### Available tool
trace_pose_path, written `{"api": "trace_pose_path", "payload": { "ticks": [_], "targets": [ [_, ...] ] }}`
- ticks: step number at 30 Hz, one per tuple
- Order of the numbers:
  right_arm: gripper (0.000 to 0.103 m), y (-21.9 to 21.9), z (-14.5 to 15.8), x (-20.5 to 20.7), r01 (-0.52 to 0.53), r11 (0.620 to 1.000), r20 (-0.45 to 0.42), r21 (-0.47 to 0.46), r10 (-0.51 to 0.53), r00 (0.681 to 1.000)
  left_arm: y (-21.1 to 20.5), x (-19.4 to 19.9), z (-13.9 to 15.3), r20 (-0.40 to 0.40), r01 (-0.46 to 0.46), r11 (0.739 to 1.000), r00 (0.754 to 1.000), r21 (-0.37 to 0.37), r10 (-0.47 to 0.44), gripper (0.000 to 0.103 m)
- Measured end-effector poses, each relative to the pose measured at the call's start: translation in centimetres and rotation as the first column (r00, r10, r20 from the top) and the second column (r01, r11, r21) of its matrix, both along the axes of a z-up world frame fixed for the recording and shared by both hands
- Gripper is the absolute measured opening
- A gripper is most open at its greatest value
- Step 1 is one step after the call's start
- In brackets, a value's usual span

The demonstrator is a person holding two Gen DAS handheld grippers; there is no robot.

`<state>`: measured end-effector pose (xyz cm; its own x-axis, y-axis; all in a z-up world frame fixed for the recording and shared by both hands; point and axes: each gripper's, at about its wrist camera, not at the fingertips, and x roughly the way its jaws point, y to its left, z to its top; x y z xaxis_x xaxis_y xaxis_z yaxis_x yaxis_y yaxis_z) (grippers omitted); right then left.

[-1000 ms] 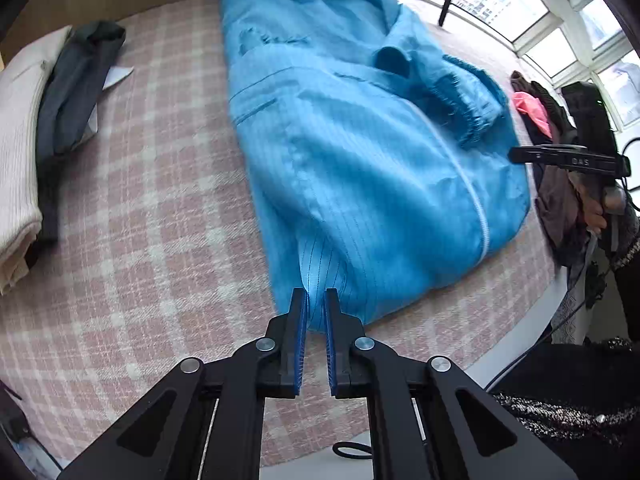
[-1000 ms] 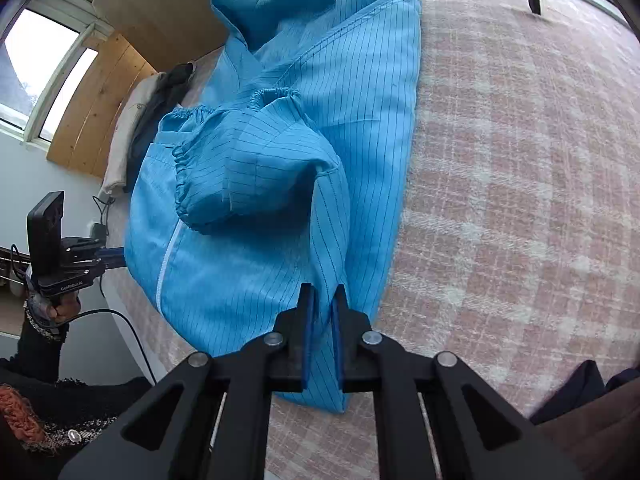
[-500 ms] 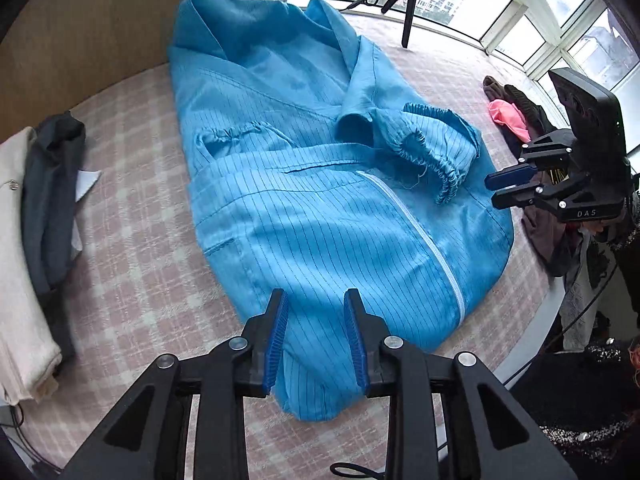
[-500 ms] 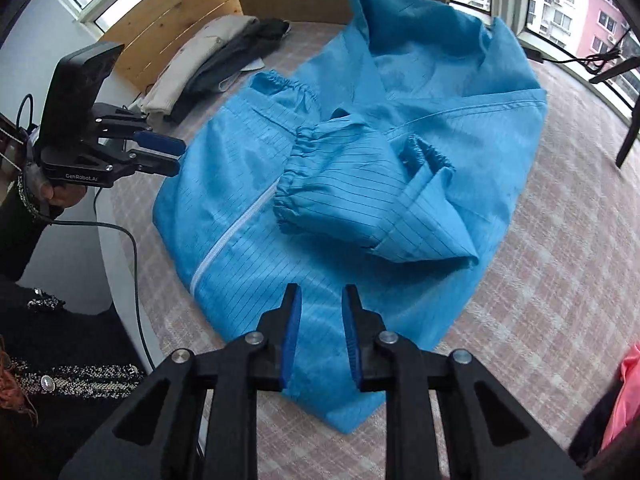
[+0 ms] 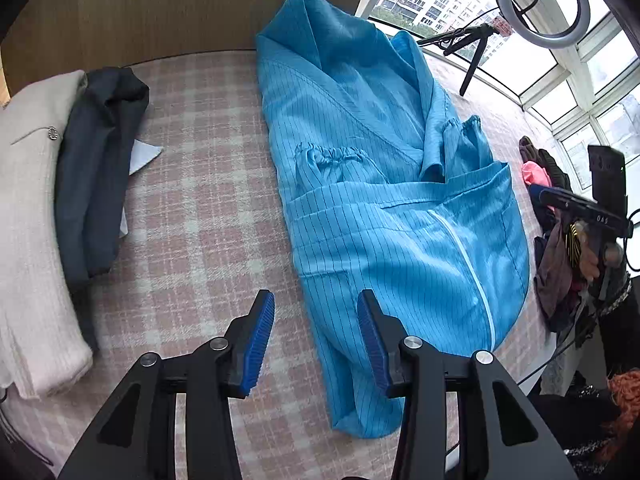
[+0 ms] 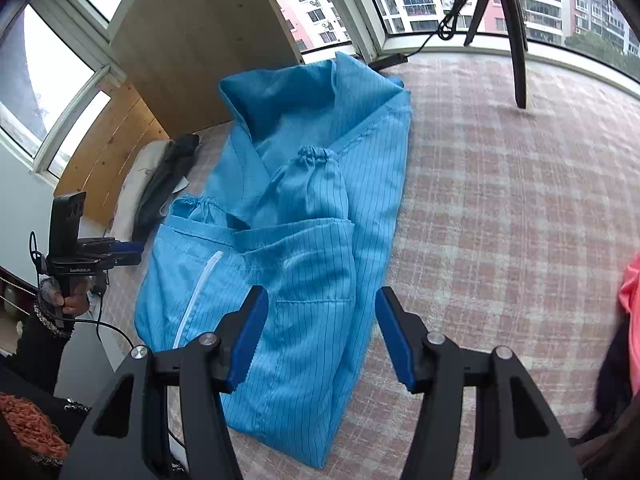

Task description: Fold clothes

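Pink plaid cloth (image 5: pixel 208 200), blue striped garment (image 5: pixel 392 232), left tongs (image 5: pixel 316 338) "GenRobot.AI" spread, right tongs (image 6: pixel 322 336) "DAS" spread.

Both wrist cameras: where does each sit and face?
Left wrist: behind the open left gripper, facing the blue coat's near end; folded clothes to its left.
Right wrist: behind the open right gripper, over the same hem.
Shared: coat, plaid cover; each shows the other gripper.

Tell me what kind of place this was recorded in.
Likely a home sunroom or enclosed balcony: wraparound windows face apartment blocks, a plaid-covered surface holds the blue coat, and folded clothes lie beside it.
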<state>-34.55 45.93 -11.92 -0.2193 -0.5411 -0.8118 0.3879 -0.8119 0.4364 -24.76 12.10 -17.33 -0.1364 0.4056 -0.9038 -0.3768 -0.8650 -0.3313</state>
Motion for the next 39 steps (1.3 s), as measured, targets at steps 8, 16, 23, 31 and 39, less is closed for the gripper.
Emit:
{"api": "trace_pose_path", "payload": {
  "ticks": [8,16,23,31,39],
  "targets": [
    [0.009,-3.5,-3.4,-0.8,-0.099,0.994,0.068,-0.048,0.102,0.992,3.6,-2.0,-1.7,0.049,0.074,0.993,0.996,0.097,-0.079,0.004],
    [0.011,-1.1,-4.3,-2.1,-0.005,1.0,0.168,-0.02,0.008,0.986,4.6,-3.3,0.3,-0.025,0.071,0.997,0.997,-0.002,-0.071,0.035],
    [0.033,-4.2,4.0,0.3,-0.099,0.986,-0.088,0.135,0.111,0.99,-0.8,1.9,0.6,0.011,0.04,0.994,0.999,0.097,-0.041,0.042],
    [0.033,-17.1,3.9,0.3,-0.377,0.921,-0.092,0.099,0.385,0.918,-0.6,6.9,-3.6,0.102,0.034,0.991,0.994,0.131,-0.047,0.04],
    [0.033,-26.5,-2.0,0.6,-0.513,0.848,-0.026,0.136,0.52,0.854,-0.3,9.0,-3.1,0.047,0.0,0.99,0.999,0.142,-0.007,0.008]
  ]
}}
